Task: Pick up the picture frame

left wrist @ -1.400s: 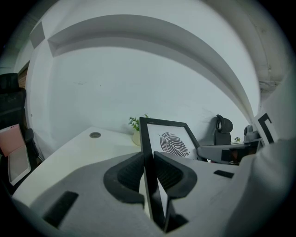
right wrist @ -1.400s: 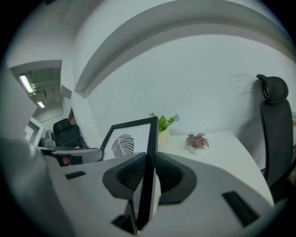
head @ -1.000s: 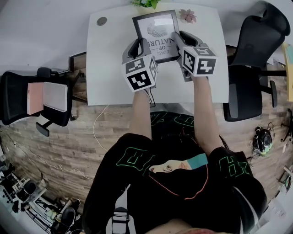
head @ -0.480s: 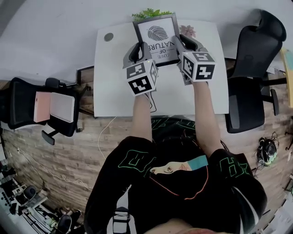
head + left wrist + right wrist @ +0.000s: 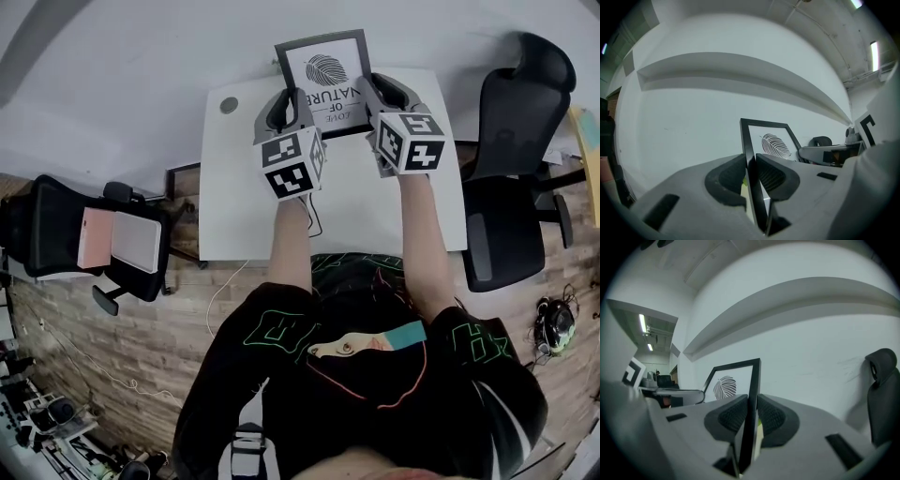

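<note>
A black picture frame with a leaf print and lettering hangs in the air above the white table, held by both grippers. My left gripper is shut on the frame's left edge, and my right gripper is shut on its right edge. In the left gripper view the black frame runs up between the two dark pads. From the right gripper view the frame's edge stands clamped between that gripper's pads, with the leaf print to the left.
Black office chairs stand on either side: one at the right, one at the left with a pink and white pad on its seat. A white wall fills the gripper views. Wooden floor lies below the table.
Both grippers have risen together with the frame, lifting it off the table toward the far wall. The plants at the table's back are now hidden behind it.
</note>
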Action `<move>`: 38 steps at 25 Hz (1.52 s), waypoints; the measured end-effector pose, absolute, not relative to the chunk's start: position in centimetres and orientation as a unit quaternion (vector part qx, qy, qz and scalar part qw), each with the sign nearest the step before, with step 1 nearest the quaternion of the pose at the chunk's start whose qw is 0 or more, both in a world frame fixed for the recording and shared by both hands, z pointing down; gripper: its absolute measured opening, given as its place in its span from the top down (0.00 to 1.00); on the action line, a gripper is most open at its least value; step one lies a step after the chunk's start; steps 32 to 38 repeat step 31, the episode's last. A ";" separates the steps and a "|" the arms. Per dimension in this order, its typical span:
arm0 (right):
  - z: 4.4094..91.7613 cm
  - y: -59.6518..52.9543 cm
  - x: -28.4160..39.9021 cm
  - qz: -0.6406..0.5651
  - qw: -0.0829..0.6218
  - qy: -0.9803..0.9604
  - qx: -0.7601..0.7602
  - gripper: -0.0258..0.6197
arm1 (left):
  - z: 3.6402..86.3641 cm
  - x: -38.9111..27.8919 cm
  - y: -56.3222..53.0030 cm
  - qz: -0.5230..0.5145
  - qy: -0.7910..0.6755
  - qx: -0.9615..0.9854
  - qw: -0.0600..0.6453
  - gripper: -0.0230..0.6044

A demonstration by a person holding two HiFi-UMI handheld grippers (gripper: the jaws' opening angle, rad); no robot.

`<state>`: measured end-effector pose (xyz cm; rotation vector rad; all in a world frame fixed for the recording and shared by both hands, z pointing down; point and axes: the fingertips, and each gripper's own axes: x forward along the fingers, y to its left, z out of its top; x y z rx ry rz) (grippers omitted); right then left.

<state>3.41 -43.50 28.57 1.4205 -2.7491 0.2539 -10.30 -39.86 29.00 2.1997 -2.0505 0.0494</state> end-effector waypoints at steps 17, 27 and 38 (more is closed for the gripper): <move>26.2 -43.6 2.4 0.056 -0.005 -0.899 0.434 0.85 | 26.7 -11.2 -39.5 0.005 -0.690 0.723 0.035 0.84; 26.4 -43.5 2.0 0.054 -0.001 -0.903 0.427 0.85 | 27.0 -11.6 -39.5 0.004 -0.693 0.720 0.039 0.84; 26.5 -43.6 2.0 0.054 0.001 -0.902 0.428 0.85 | 27.1 -11.5 -39.5 0.001 -0.692 0.721 0.041 0.84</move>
